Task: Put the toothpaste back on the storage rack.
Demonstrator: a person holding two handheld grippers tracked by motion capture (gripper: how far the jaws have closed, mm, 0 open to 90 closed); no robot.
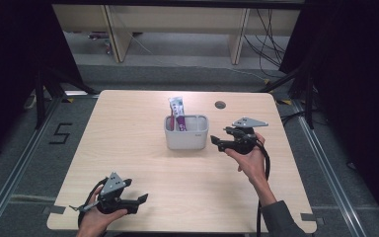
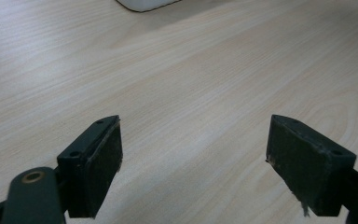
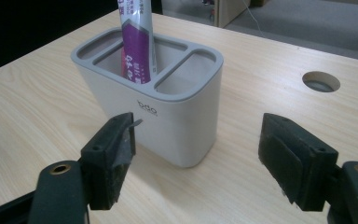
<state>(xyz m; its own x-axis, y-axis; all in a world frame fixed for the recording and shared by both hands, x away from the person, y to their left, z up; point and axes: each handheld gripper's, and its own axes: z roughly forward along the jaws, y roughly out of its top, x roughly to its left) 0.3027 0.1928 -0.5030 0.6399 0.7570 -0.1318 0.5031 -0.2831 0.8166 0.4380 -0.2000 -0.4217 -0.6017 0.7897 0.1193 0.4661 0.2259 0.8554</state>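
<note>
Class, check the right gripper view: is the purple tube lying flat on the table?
No, the purple tube stands upright in a compartment of the grey holder.

High view looks down over the whole table [image 1: 128,163]; right gripper view sits close, sharing the holder [image 3: 168,116], perhaps ahead.

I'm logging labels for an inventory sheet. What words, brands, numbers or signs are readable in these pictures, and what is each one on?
"bdo", roughly, small raised lettering and not sharp: on the front wall of the grey plastic holder with compartments.
"5": black mark on the grey floor left of the light wooden table, at.
Print on the purple and white tube standing in the holder: blurred, not readable.
</note>
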